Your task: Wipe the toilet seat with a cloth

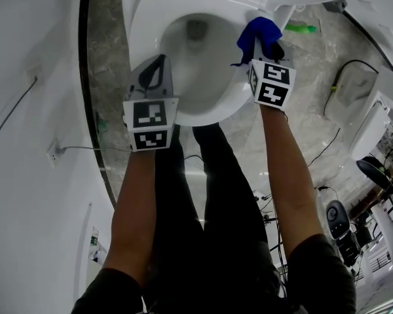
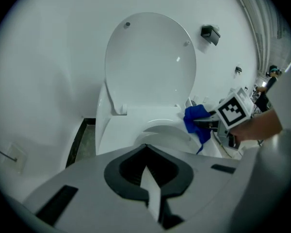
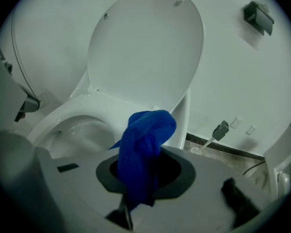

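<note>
Cool, even light, rather dim. The toilet seat (image 1: 196,118) shines pale and the lid (image 2: 150,67) carries small glints. Both gripper views bulge, darkening to black corners, and their nearest parts blur.

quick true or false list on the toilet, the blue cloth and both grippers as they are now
1. The right gripper is shut on the blue knitted cloth. True.
2. The white toilet lid is folded down over the bowl. False: it stands raised against the wall, and the bowl is open.
3. The left gripper holds a second cloth. False: its jaws are together with nothing between them.
4. In the head view the blue knitted cloth is at the right side of the white toilet seat. True.
5. The left gripper is pressed on the blue knitted cloth. False: it hangs apart from it, over the seat's other side.
</note>
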A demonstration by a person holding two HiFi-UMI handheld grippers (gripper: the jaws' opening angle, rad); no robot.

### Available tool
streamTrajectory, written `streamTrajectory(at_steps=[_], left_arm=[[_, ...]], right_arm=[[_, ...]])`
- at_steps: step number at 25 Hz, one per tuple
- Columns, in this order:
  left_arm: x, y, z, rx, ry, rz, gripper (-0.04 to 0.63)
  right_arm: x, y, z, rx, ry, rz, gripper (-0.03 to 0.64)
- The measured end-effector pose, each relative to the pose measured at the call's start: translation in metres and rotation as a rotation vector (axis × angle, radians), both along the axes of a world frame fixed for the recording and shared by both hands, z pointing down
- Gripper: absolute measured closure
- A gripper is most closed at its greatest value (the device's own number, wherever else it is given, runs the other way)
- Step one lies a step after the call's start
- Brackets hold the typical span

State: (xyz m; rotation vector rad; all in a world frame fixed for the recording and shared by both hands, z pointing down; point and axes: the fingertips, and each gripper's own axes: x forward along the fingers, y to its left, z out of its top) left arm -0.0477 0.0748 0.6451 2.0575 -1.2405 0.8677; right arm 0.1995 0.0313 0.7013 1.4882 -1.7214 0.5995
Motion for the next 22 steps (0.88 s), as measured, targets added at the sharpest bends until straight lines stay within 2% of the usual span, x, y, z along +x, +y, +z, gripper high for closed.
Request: streamTrajectory(at_steps=[5,13,18,22], left_arm=[[-0.002,0.008,0.008,-0.021,-0.004,-0.003,0.586],[-0.011,0.027,0.021,-0.053,-0.005,-0.018,0.586],[-0.01,0.029,0.018,-0.048,0.004,-0.014,0.586],[-0.016,0.028,0.017,-0.038,0.0,-0.016,0.586]], right_arm=[[0.002,0.039,0.002,-0.008,0.022,-0.039,0.54],[-0.019,0.109,0.004,-0.066,0.019,-0.155,0.541],[-0.039,0.158,0.005,-0.107,0.054,-0.309,0.54],[-0.068,0.191,0.005,-0.139,-0.011,-0.415,0.54]])
